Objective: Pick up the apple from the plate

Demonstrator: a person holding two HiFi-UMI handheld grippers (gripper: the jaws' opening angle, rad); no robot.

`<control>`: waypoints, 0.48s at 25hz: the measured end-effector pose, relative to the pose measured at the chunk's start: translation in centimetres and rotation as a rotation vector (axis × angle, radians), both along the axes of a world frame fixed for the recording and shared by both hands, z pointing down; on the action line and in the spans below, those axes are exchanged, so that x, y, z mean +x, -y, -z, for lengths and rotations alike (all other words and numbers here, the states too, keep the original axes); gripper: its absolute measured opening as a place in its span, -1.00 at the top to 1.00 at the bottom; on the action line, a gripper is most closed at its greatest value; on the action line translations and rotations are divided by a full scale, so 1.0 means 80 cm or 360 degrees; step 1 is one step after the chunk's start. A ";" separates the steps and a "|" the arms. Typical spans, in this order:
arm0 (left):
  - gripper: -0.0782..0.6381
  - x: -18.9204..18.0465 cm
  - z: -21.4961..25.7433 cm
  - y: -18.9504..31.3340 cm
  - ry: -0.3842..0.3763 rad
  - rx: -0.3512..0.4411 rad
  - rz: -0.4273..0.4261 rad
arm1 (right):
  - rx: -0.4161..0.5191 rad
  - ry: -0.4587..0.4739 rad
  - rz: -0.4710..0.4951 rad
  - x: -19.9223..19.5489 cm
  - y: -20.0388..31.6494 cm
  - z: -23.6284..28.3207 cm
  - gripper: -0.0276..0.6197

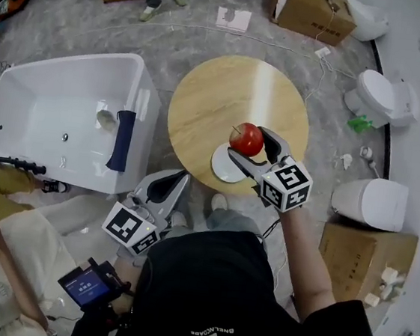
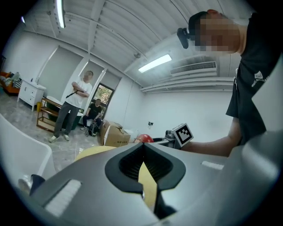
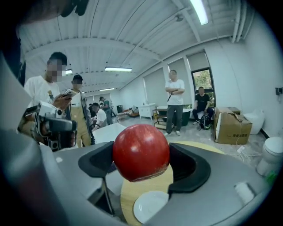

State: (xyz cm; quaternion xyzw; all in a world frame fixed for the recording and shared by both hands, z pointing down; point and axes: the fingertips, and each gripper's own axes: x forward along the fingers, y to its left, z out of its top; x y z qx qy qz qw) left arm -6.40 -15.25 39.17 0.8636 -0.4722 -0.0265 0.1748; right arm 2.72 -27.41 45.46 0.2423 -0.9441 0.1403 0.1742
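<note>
Shiny red apple (image 1: 247, 138) held above the plate (image 1: 224, 166)
The right gripper (image 1: 252, 143) is clamped on the smooth, round apple over the flat white plate, at 6 o'clock on the round wooden table (image 1: 218, 97). The left gripper (image 1: 169, 181) has its jaws together.

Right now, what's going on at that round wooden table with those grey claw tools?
A person holds a grey two-jaw gripper in each hand. The right gripper has its jaws closed on a shiny red apple, held in the air above the small white plate, which sits empty near the edge of the round wooden table. The left gripper is shut on nothing, held low beside the table. The apple is already off the plate.
</note>
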 end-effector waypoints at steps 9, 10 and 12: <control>0.73 0.054 0.016 0.043 -0.0049 0.0059 -0.0294 | 0.0081 0.0294 -0.0313 0.073 -0.023 0.082 -0.31; 0.73 0.063 0.017 0.046 -0.0054 0.0065 -0.0329 | 0.0091 0.0319 -0.0346 0.082 -0.028 0.090 -0.31; 0.73 0.080 0.025 0.050 -0.0056 0.0072 -0.0396 | 0.0112 0.0364 -0.0414 0.101 -0.039 0.104 -0.31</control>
